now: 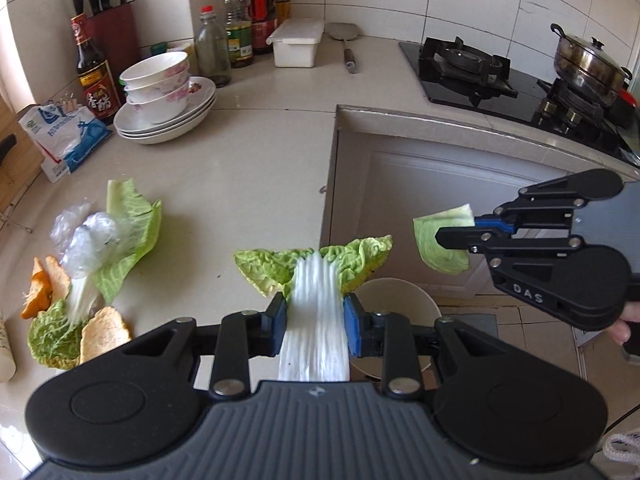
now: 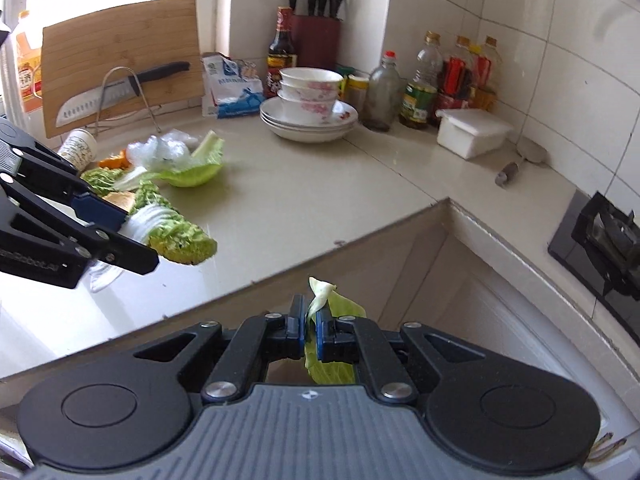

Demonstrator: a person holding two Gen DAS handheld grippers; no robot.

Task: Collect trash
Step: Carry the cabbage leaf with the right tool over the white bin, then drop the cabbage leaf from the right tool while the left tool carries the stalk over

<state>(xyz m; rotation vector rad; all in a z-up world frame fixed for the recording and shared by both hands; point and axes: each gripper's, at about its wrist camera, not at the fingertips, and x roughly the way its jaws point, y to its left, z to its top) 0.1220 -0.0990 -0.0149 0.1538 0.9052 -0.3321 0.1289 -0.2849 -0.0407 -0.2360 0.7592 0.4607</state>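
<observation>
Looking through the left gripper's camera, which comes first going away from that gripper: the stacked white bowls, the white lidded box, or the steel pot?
1. Stacked white floral bowls, on plates, left on the counter.
2. White rectangular lidded plastic box, at the back wall beside the bottles.
3. Shiny steel lidded pot, far right on the stove.

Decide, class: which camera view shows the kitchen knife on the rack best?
The right wrist view. There the kitchen knife lies across a wire rack against the cutting board, blade and black handle fully visible. The left wrist view does not show this knife at all.
</observation>
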